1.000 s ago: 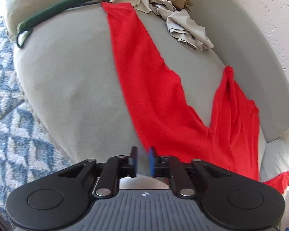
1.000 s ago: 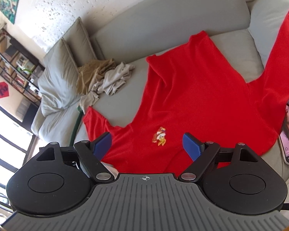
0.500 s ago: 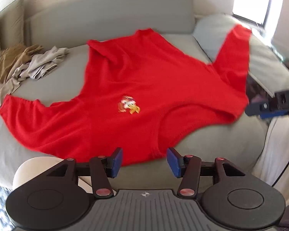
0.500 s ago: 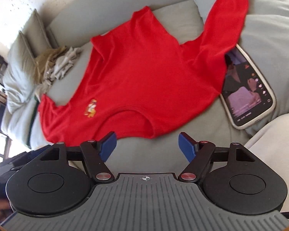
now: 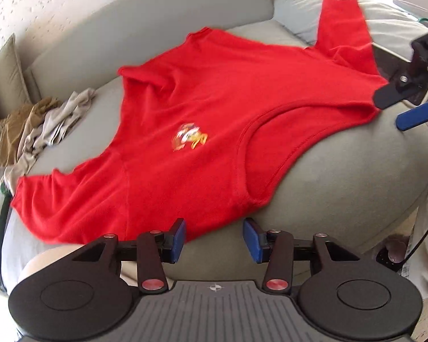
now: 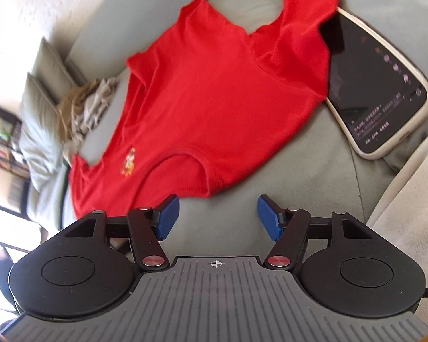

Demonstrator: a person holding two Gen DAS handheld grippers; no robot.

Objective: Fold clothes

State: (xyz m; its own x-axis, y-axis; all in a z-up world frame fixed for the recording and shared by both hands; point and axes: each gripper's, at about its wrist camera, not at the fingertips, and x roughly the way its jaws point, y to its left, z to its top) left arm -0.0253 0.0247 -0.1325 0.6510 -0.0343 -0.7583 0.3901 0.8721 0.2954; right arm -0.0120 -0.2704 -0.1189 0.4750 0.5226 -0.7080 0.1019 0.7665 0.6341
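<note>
Over red shirt (image 5: pixel 214 108): both claws agape, empty

My left tool (image 5: pixel 213 238) sits at the bottom centre of its own view, tilted downward. Its jaws have just been closing and now stand partly apart, with nothing pressed between the blue pads (image 5: pixel 178 239). My right tool (image 6: pixel 218 216) is also at the bottom centre of its view, pointing down at a slant. Its jaws have just been closing too, but they stand wider, and nothing is between them. In the left view the right tool (image 5: pixel 405 108) appears at the right edge.
</note>
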